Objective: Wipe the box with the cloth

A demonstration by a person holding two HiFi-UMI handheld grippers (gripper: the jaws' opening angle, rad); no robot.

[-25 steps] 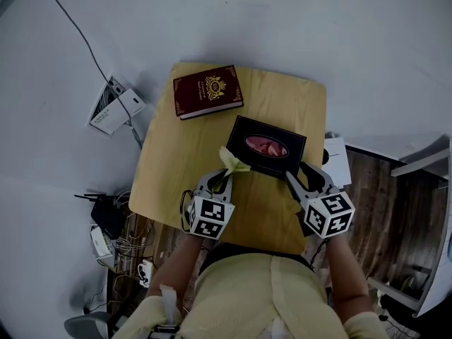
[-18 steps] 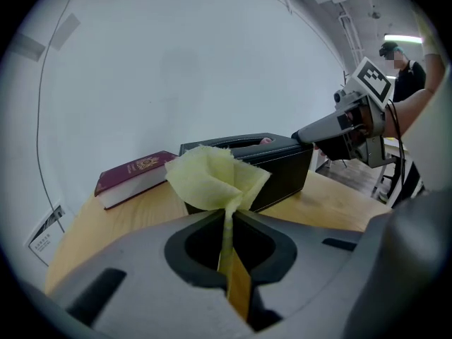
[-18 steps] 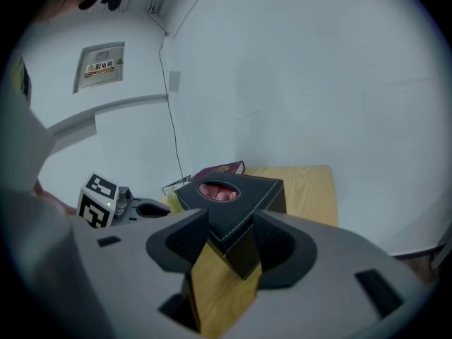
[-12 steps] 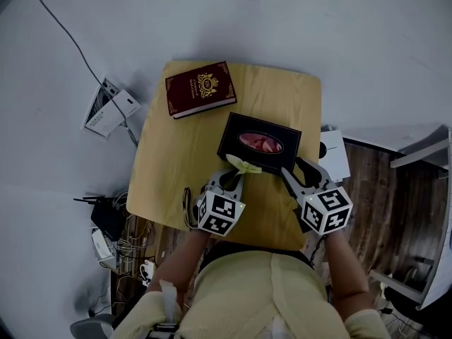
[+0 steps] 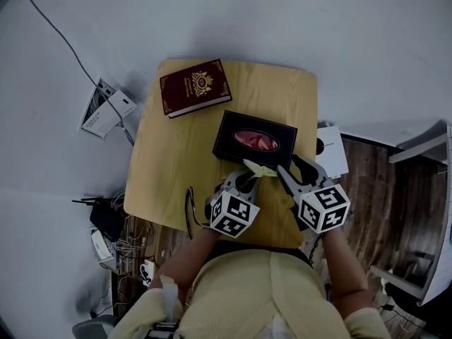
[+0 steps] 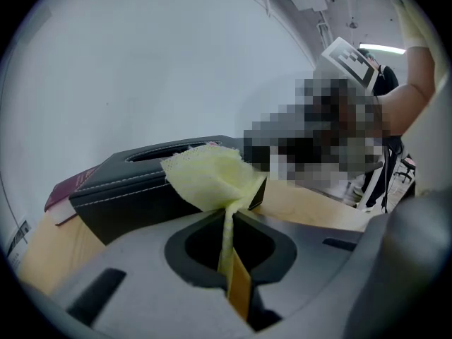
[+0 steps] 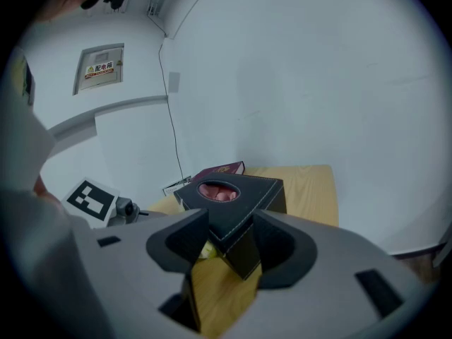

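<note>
A black tissue box [image 5: 254,141] with an oval opening stands on the wooden table [image 5: 176,161]. My left gripper [image 5: 244,179] is shut on a pale yellow cloth [image 5: 259,168], which bunches against the box's near side. In the left gripper view the cloth [image 6: 210,179] fans out from the jaws onto the box [image 6: 134,186]. My right gripper [image 5: 292,168] grips the box's near right corner. In the right gripper view that corner of the box [image 7: 233,189] sits wedged between the jaws of the right gripper [image 7: 229,224].
A dark red book [image 5: 195,88] lies at the table's far left corner. White devices [image 5: 106,108] and cables [image 5: 106,224] sit on the floor to the left. A white sheet [image 5: 330,157] lies off the table's right edge, by dark wooden flooring.
My left gripper has carried the cloth rightward along the box's near side, closer to the right gripper. The right gripper has kept its hold on the corner.
</note>
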